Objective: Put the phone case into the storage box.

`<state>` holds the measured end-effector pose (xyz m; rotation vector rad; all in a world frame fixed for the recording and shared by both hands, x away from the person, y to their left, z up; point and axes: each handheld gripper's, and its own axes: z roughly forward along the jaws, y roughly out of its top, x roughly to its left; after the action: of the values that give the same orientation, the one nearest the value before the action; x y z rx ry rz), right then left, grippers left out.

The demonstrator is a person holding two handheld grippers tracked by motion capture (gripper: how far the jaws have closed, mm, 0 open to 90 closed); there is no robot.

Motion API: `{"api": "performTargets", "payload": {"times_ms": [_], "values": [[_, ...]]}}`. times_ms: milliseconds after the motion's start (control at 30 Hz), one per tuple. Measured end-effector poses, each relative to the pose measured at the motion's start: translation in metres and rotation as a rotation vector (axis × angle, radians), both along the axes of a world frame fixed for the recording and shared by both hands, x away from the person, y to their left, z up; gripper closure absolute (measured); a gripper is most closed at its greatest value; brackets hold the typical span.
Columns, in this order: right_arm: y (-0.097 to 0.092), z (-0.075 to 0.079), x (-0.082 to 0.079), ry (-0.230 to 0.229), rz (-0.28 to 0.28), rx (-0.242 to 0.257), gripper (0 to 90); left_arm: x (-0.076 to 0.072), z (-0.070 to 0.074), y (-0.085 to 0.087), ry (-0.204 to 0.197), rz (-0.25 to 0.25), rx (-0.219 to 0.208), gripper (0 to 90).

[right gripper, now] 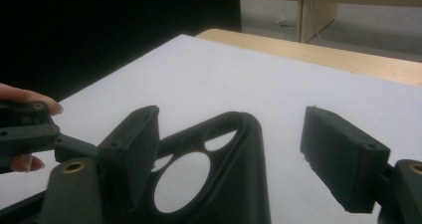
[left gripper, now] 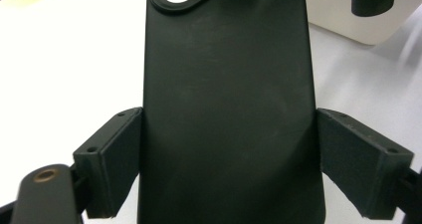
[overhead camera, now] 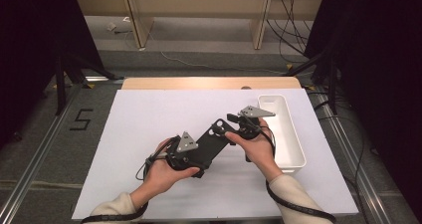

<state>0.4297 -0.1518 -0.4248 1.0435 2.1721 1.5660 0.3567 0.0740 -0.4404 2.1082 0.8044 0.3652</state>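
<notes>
The white bin at the table's right edge looks empty. Left tongs clamp the black phone case above mid-table; right tongs stand open around its camera end, left side bare.

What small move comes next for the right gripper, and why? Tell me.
Probably close the right gripper on the black phone case's camera end: its jaws flank that end with a gap on one side, while the left gripper clamps the case's sides.
</notes>
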Motion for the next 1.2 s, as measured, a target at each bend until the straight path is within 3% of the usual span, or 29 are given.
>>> {"api": "performTargets", "payload": {"times_ms": [567,733,833,1200], "values": [[0.002,-0.002,0.000,0.039,0.009,0.030,46.6,-0.001,0.001,-0.001,-0.021,0.005,-0.005,14.5],[0.001,-0.001,0.000,0.057,0.014,0.065,52.0,-0.001,0.000,-0.001,-0.020,0.005,-0.013,14.4],[-0.002,0.000,0.001,0.073,0.000,0.118,59.7,-0.001,-0.001,-0.001,-0.014,-0.002,-0.014,14.3],[-0.004,0.009,-0.002,0.073,0.017,0.171,69.2,0.000,-0.003,-0.002,-0.049,-0.014,-0.006,13.7]]}}
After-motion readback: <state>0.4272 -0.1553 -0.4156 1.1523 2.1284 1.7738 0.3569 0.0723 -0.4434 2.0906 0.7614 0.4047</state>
